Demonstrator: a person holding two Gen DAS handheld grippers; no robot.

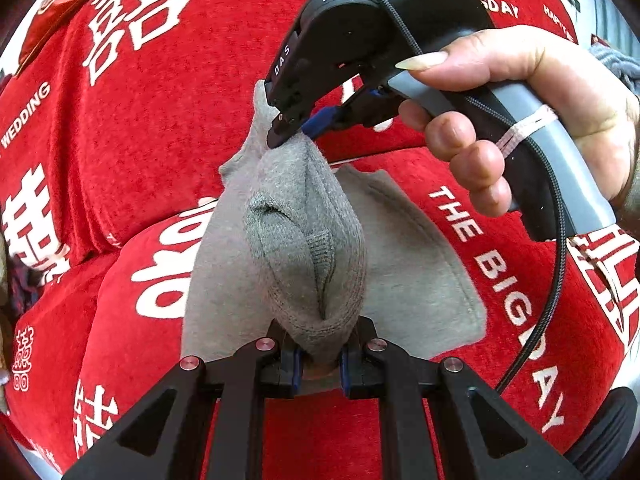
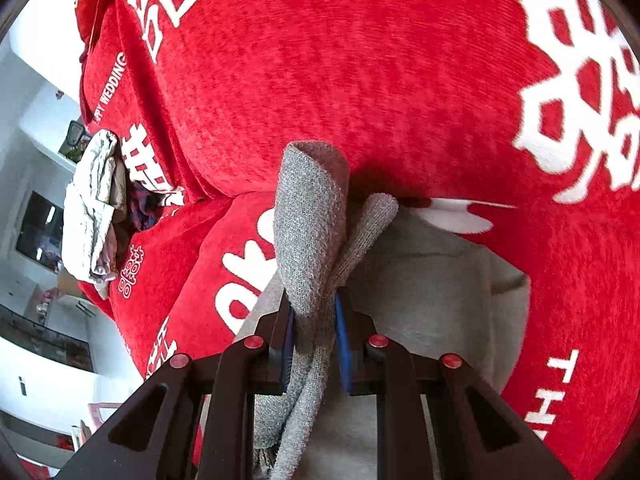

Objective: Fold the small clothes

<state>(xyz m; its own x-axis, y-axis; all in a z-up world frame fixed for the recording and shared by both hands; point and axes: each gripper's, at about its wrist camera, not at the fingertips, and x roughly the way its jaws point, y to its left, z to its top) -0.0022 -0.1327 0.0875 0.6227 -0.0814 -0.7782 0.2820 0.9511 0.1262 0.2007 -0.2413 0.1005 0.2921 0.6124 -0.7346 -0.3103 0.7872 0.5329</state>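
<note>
A red cover (image 1: pixel 160 128) printed with white characters and words is spread over a cushioned seat, and everything is carried on it. On the cover a grey garment (image 1: pixel 420 264) lies partly flat near the seat's front edge, while one folded band of it is lifted clear and stretched between the two tools.

The left gripper (image 1: pixel 318 354) is nearly closed, its blue pads pinching the thick bunched end of that band. The right gripper (image 1: pixel 290 128) is seen nearly closed too, clamped on the thinner far end; in its own camera the right gripper (image 2: pixel 314 336) has a rolled strip of the grey knit running up between its pads. It is carried by a hand (image 1: pixel 532 120), with a black cable (image 1: pixel 560 248) looping below the handle.

The bunched cloth could slip from either pinch if the band is pulled tight, and the fold would then drop crooked. The flat part could be dragged and wrinkled on the plush cover. The cable could catch on the cloth.

A pile of other clothes (image 2: pixel 94 204) is heaped at the cover's left edge, well apart, and nothing stands in the way.
</note>
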